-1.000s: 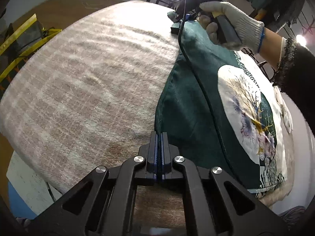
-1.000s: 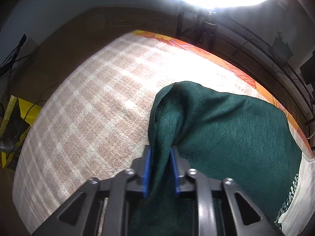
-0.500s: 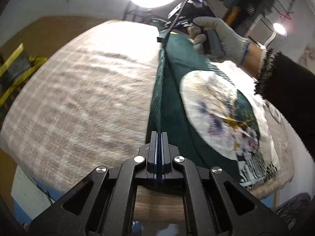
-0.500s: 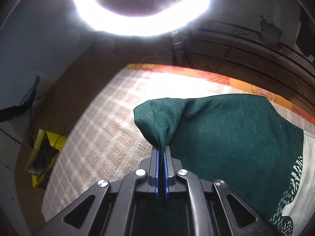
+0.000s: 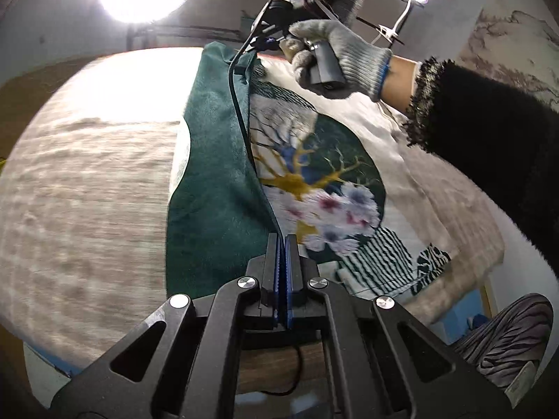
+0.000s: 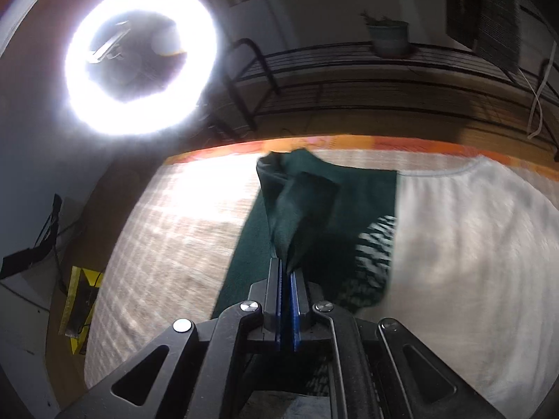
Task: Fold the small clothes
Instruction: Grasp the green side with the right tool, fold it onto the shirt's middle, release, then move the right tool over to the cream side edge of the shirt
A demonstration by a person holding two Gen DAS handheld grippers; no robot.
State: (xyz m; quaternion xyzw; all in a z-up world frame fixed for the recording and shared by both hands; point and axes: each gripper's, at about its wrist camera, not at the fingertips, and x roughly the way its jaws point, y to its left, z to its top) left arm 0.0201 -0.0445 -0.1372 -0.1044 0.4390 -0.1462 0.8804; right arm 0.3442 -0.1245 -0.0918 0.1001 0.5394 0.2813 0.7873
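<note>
A small dark green garment (image 5: 213,188) with a white panel and a flowering-tree print (image 5: 325,188) lies on a beige checked cloth (image 5: 87,192). My left gripper (image 5: 282,241) is shut on the garment's near green edge and lifts it. At the far end a gloved hand (image 5: 335,56) holds my right gripper (image 5: 269,40). In the right wrist view that gripper (image 6: 287,265) is shut on a bunched green corner (image 6: 297,206), raised above the rest of the garment. Between the two grips the green edge stands up as a ridge over the white printed part (image 6: 471,244).
A bright ring light (image 6: 139,73) on a stand shines beyond the far edge. The surface has an orange patterned border (image 6: 349,145) at the back. A metal rack with a potted plant (image 6: 387,36) stands behind. A black sleeve (image 5: 489,160) crosses the right side. A yellow object (image 6: 78,300) lies on the floor at left.
Both grippers have lifted the garment's green edge and carried it sideways over the printed part. The right jaws closed fully on the bunched corner. Both views have rolled and swung toward the ring light.
</note>
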